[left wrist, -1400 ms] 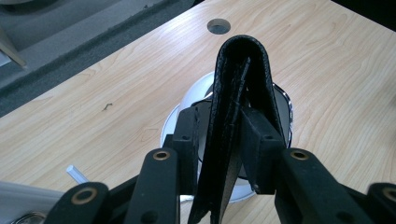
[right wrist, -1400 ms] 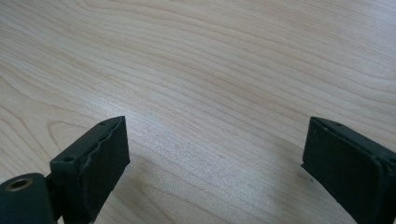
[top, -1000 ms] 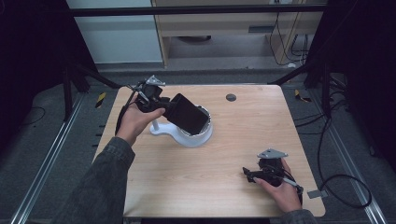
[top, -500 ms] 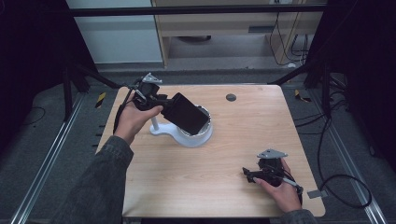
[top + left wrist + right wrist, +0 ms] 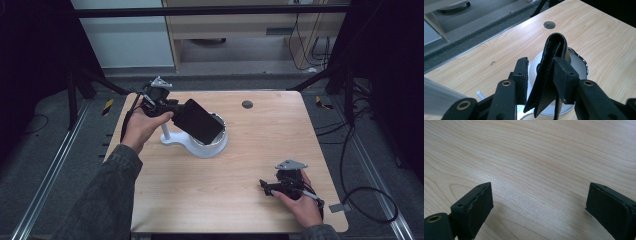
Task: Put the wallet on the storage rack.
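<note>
At the left of the high view, the left tool (image 5: 175, 107) is hovering over the upper left of the tabletop (image 5: 260, 150), its jaws partly closed and clamping a black folded wallet (image 5: 198, 120). In the left gripper view the wallet (image 5: 550, 75) is sitting on edge between the two pads, its fold pointing away and its loose flaps splaying toward the bottom of the frame. Directly beneath it is a white stand (image 5: 195, 144) with a round dish-like base and a thin upright post; the wallet appears to be hanging just above the dish, though whether it is touching the rim I cannot tell.

The grip is looking a little uneven: one pad is pressing the wallet's side, while the flaps are gaping, so a leaf could be slipping free and the wallet could be swinging open or dropping beside the dish. A careless lowering could also be nudging the light stand across the wood.

At the lower right, the right tool (image 5: 280, 187) is resting low on the tabletop, jaws standing wide apart and holding nothing.
</note>
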A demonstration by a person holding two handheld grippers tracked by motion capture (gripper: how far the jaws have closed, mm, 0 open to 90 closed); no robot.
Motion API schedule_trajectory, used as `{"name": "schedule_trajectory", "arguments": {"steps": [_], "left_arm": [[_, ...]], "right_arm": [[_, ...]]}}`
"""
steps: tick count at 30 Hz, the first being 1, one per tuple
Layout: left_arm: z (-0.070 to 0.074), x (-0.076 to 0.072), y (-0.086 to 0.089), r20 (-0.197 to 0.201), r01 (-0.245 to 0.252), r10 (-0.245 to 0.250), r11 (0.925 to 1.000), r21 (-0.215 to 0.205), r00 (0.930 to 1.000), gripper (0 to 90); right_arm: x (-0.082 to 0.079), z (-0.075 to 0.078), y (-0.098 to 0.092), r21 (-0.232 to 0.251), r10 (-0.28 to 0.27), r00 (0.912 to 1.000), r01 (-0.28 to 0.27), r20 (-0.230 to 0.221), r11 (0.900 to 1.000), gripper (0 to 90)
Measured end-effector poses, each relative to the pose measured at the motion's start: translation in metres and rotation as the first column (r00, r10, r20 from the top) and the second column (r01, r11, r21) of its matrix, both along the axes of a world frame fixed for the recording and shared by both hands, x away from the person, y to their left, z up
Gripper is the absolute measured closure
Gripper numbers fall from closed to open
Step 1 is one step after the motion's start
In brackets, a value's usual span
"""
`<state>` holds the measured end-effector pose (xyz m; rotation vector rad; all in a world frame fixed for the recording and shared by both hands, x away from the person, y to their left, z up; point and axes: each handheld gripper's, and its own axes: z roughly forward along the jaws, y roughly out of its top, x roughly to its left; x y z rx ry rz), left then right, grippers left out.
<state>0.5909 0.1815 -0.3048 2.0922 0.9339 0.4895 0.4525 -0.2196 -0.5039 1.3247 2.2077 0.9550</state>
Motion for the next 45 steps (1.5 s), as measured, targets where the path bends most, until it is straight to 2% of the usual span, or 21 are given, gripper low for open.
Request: {"name": "schedule_trajectory", "arguments": {"steps": [10,13,17,19,20,22,23,24,26,30,33,34,35,36,39,45], "left_arm": [[0.006,-0.006,0.001,0.033,0.004,-0.003,1.0,-0.004,0.9995,61.8],[0.008,-0.011,-0.001,0.042,0.021,-0.02,0.9998,-0.002,0.9989,58.5],[0.008,-0.023,-0.002,0.062,0.05,-0.05,0.9988,0.002,0.9968,49.0],[0.005,-0.033,-0.003,0.077,0.054,-0.056,0.9982,0.026,0.9954,40.3],[0.005,-0.033,-0.003,0.077,0.054,-0.056,0.9982,0.026,0.9954,38.6],[0.001,-0.042,-0.003,0.075,0.075,-0.077,0.997,0.019,0.9942,36.8],[-0.001,-0.05,-0.003,0.078,0.084,-0.085,0.9963,0.016,0.9933,32.1],[-0.001,-0.05,-0.003,0.078,0.084,-0.085,0.9963,0.016,0.9933,30.2],[-0.005,-0.06,-0.004,0.084,0.098,-0.1,0.9949,0.023,0.9914,27.6],[-0.021,-0.08,-0.004,0.073,0.119,-0.122,0.9919,0.042,0.9898,18.5],[-0.038,-0.092,-0.002,0.054,0.135,-0.138,0.989,0.061,0.989,15.8],[-0.038,-0.092,-0.002,0.054,0.135,-0.138,0.989,0.061,0.989,15.1],[-0.05,-0.097,-0.001,0.041,0.137,-0.14,0.9879,0.073,0.9893,14.4],[-0.05,-0.097,-0.001,0.041,0.137,-0.14,0.9879,0.073,0.9893,13.9],[-0.075,-0.103,0.004,0.003,0.121,-0.121,0.9908,0.061,0.9926,12.1],[-0.121,-0.11,0.018,-0.042,0.098,-0.095,0.9923,0.075,0.9945,7.7]], "right_arm": [[0.0,0.0,0.0,-0.003,0.001,1.0,-0.001,0.0,1.0,7.3],[0.0,0.0,0.0,-0.005,0.001,1.0,-0.001,0.002,1.0,7.3],[0.0,0.001,-0.001,0.002,-0.006,1.0,0.006,0.002,1.0,7.3],[0.0,0.001,-0.001,0.0,-0.005,1.0,0.005,0.003,1.0,7.3],[0.0,0.001,-0.001,0.0,-0.005,1.0,0.005,0.003,1.0,7.3],[0.0,0.001,0.0,-0.001,-0.006,1.0,0.006,0.003,1.0,7.3],[-0.001,0.001,0.0,-0.003,-0.006,1.0,0.006,0.007,1.0,7.3],[-0.001,0.001,0.0,-0.003,-0.006,1.0,0.006,0.007,1.0,7.3],[-0.001,0.001,0.0,-0.004,-0.007,1.0,0.007,0.007,1.0,7.3],[-0.001,0.001,-0.001,-0.005,-0.011,0.9999,0.011,0.012,1.0,7.2],[0.0,0.001,-0.002,-0.007,-0.018,0.9998,0.019,0.011,1.0,6.5],[0.0,0.001,-0.002,-0.007,-0.018,0.9998,0.019,0.011,1.0,6.5],[0.0,0.001,-0.002,-0.007,-0.02,0.9997,0.02,0.011,1.0,6.2],[0.0,0.001,-0.002,-0.007,-0.02,0.9997,0.02,0.011,1.0,6.2],[0.0,0.001,-0.002,-0.007,-0.022,0.9997,0.022,0.009,1.0,6.0],[0.001,-0.001,-0.002,-0.009,-0.021,0.9998,0.021,0.0,1.0,5.6]]}}
